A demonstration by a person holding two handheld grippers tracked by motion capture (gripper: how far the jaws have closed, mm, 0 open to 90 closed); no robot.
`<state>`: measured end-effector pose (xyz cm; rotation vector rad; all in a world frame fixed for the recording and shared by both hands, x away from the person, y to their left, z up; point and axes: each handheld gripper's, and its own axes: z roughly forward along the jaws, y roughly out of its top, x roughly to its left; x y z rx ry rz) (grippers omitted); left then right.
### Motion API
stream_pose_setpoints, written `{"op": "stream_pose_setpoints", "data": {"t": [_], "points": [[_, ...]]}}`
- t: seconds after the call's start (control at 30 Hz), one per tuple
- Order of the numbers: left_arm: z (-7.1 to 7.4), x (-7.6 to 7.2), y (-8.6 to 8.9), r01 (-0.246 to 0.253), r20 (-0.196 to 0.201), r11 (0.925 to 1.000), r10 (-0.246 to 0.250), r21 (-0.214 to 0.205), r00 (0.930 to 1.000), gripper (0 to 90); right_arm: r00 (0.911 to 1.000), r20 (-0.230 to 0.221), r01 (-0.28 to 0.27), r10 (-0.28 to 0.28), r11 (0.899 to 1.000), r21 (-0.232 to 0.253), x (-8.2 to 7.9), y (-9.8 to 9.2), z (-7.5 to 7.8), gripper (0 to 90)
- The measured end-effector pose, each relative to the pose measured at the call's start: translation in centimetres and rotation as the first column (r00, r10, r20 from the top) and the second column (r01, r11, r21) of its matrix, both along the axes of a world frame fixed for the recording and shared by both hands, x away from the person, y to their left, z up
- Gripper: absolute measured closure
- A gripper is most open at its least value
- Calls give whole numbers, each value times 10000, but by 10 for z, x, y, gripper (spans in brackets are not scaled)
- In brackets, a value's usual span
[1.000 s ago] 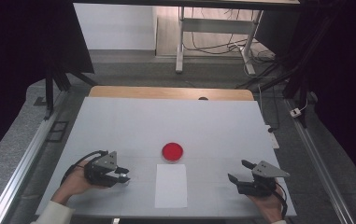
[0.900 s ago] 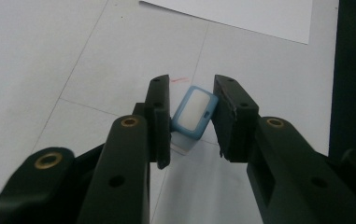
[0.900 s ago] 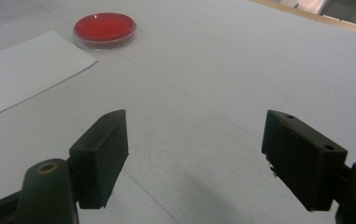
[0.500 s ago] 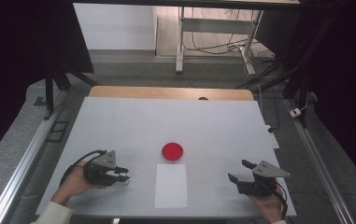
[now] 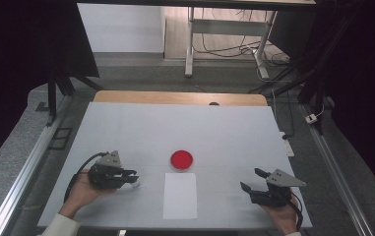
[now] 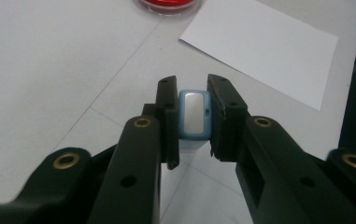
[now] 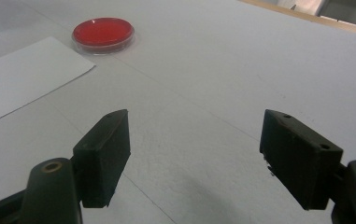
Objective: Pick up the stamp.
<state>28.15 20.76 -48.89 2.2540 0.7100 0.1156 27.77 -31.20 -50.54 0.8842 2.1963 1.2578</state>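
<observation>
The small blue block [image 6: 194, 115], a rounded rectangle with a pale blue rim and a smooth, silvery-white face, sits clamped between the jaws of the left gripper [image 6: 192, 119]. Those jaws have just been closing, and their flat black pads now press on the block's two long sides. In the high view the left gripper [image 5: 132, 178] lies low over the near left part of the table [image 5: 126, 128], held by the person's left hand [image 5: 80, 192], with a black cable looping behind it and a grey three-cornered plate on top; the block [image 5: 137, 185] shows there as a small pale speck at the jaw tips.

The table is a matt, light grey sheet crossed by thin seam lines, with a strip of bare wood at its far edge. A round, shallow petri dish [image 5: 181, 160] with clear walls and a glossy red filling stands near the middle. Just in front of it lies a rectangular sheet of white paper [image 5: 180, 195], flat and smooth, close to the dish but apart from it.

The right gripper [image 5: 254, 181] rests at the near right, held by the right hand [image 5: 282, 219]. Its blocky, matt black jaws stand wide apart in the right gripper view [image 7: 195, 154], with nothing but bare table between them.
</observation>
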Motion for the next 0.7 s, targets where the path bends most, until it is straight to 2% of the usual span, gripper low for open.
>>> {"op": "stream_pose_setpoints", "data": {"t": [0.1,0.23,0.3,0.43,0.5,0.7], "points": [[1,0,-1,-106,-55,9999,106,-92,9999,760,10000,18,6,-6,10000,0,0,0,0,242],[7,-2,-2,-460,-63,9976,458,-522,9989,760,10000,28,18,-18,10000,18,0,0,0,245],[9,-2,-2,-544,-52,9968,542,-592,9985,760,10000,38,32,-32,10000,24,0,0,0,246],[16,-5,-1,-881,15,9902,888,-1084,9960,760,9999,121,22,-24,9999,161,-1,1,0,251],[21,-8,-1,-996,168,9861,1027,-1332,9946,759,9999,125,25,-28,9998,186,-1,1,0,251],[25,-11,-1,-1207,371,9781,1287,-1694,9910,759,9999,112,25,-26,9999,139,0,2,0,251]]}}
